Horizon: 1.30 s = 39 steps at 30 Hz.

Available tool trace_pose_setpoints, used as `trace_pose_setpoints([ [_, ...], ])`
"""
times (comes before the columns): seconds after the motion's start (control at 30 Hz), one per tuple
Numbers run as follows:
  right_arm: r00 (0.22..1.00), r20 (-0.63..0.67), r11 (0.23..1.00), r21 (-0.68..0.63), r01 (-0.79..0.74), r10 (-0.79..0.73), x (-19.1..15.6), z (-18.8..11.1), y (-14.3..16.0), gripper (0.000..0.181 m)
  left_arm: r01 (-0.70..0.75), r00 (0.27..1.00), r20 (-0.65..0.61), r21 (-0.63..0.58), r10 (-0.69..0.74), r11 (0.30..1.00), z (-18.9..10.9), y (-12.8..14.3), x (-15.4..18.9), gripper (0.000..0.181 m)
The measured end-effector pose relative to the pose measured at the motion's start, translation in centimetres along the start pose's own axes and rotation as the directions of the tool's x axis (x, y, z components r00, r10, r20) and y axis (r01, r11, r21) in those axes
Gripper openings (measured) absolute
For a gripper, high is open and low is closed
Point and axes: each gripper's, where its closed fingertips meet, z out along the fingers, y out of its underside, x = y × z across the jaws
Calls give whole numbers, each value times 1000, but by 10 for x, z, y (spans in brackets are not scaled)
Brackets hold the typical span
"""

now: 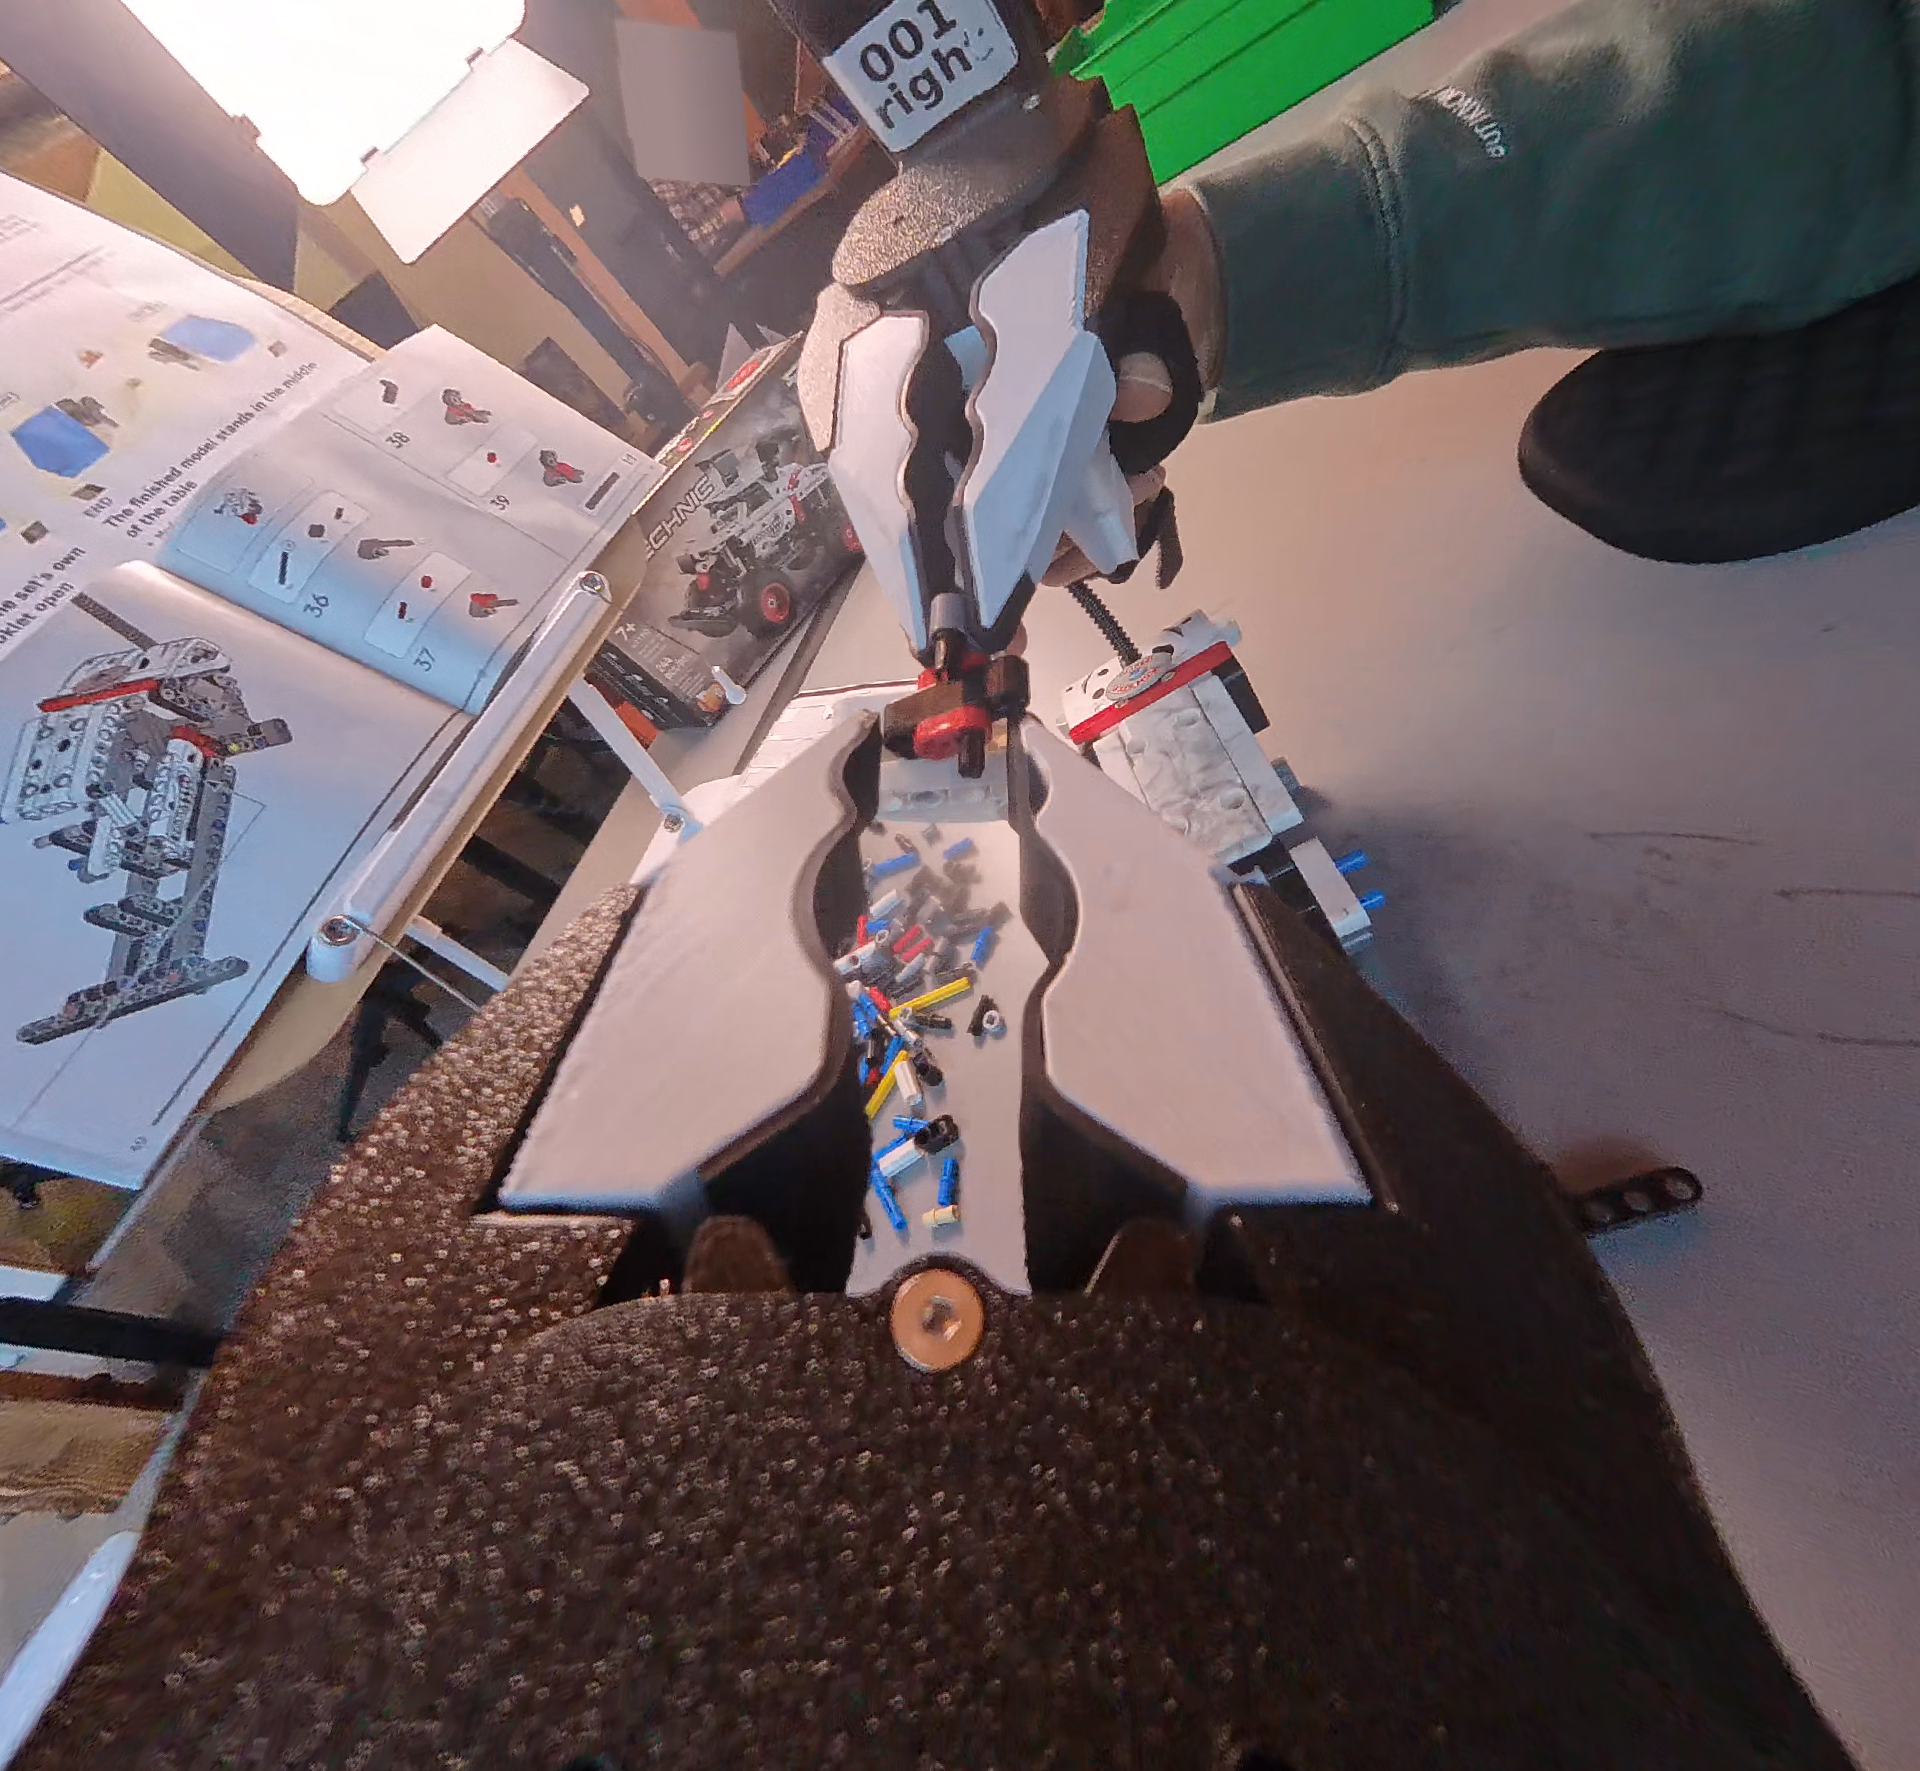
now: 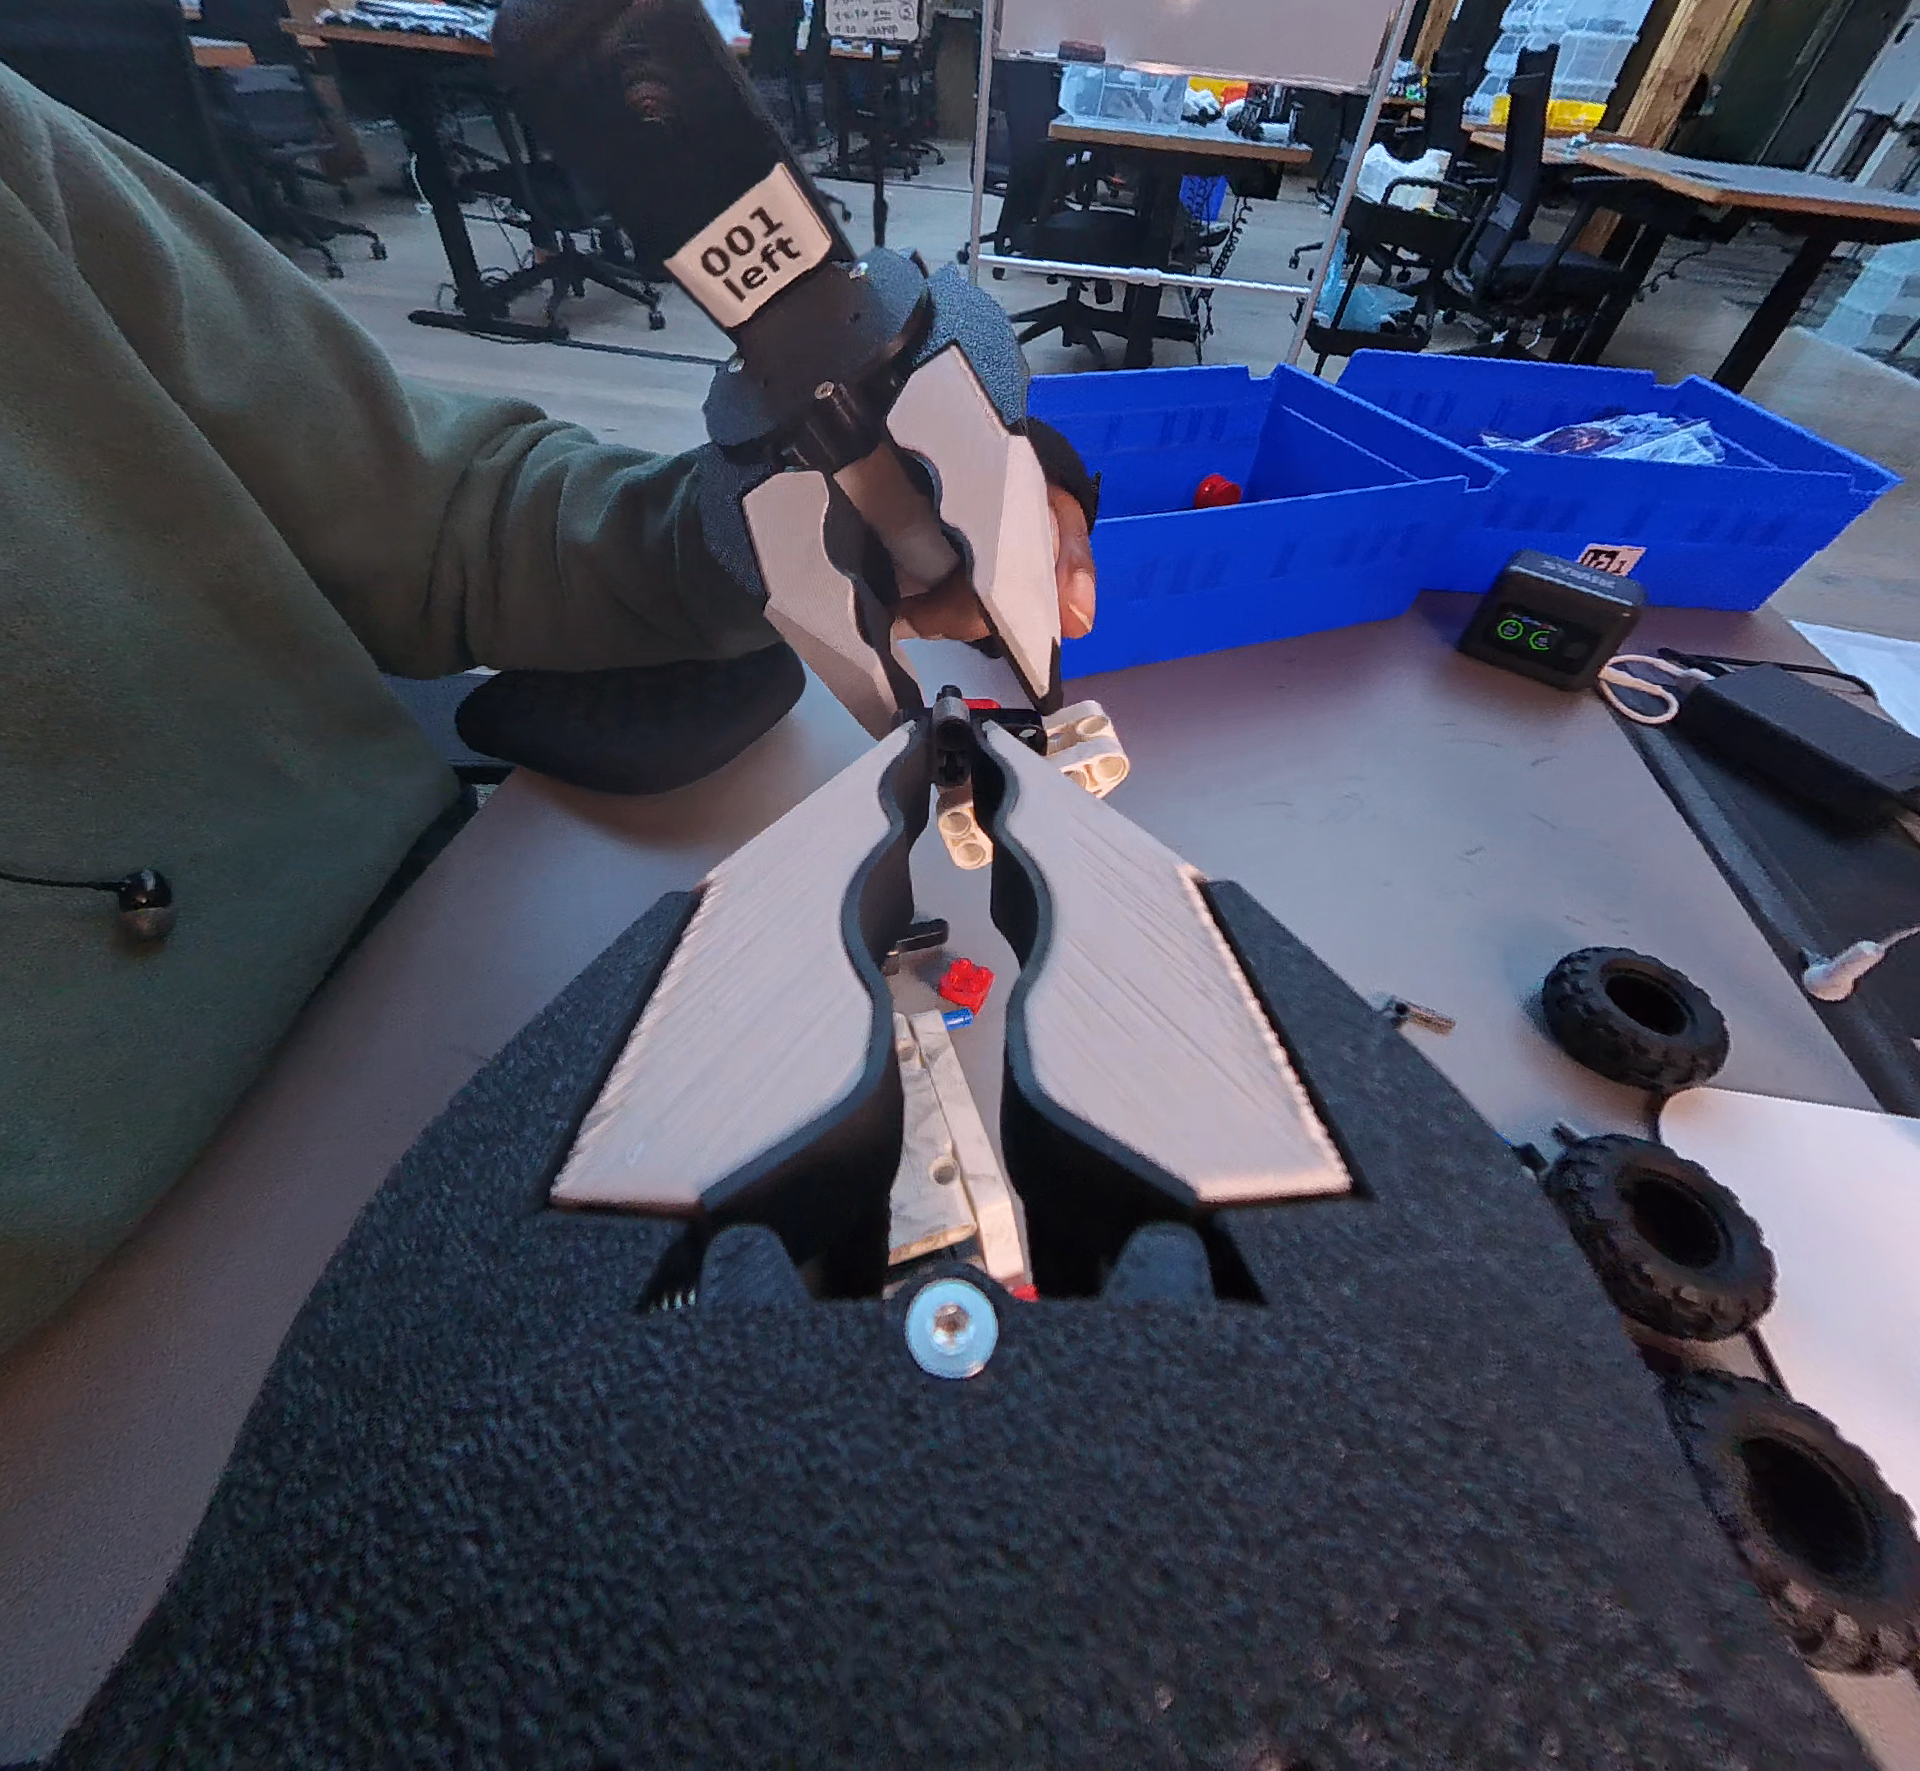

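Meeting tip to tip in the middle of both views, the 2 hand-held grippers pinch 1 small brick piece [image 1: 951, 719] of black, red and white parts, held up above the bench [image 1: 1558, 942]. The left hand-held gripper [image 1: 940, 745] is closed on its lower end. The right hand-held gripper [image 2: 951, 734] is closed on a black pin at its top. Under them, low in the left wrist view, lies a heap of little pins [image 1: 909, 1015], blue, yellow, red and black. A white built block [image 1: 1184, 745] sits just right of center. At right in the right wrist view lie 3 black tires [image 2: 1636, 1020]. Farther back stand 2 blue bins [image 2: 1278, 516]. An open booklet [image 1: 208, 630] leans at the left of the left wrist view.
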Motion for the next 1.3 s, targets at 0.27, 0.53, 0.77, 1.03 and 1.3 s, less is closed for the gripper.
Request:
trace_pose_setpoints([
  [0.27,996,29,997,-21,-79,80,-1,5,6,6,-157,985,52,-98,163,983,5,10,2,18],
  [0.53,981,154,988,84,-129,115,-10,-10,-6,6,-232,964,122,-44,236,972,-1,-13,2,8],
  [0.77,987,97,972,185,-147,131,8,-51,-19,5,-129,977,178,51,118,990,-30,-26,-23,6],
  [1.03,996,28,992,93,-81,79,9,-31,-14,6,446,884,-199,91,-422,891,-14,14,-11,8],
  [1.3,997,-26,997,23,-75,76,17,-28,4,6,579,659,-216,-465,-720,670,23,126,51,8],
])
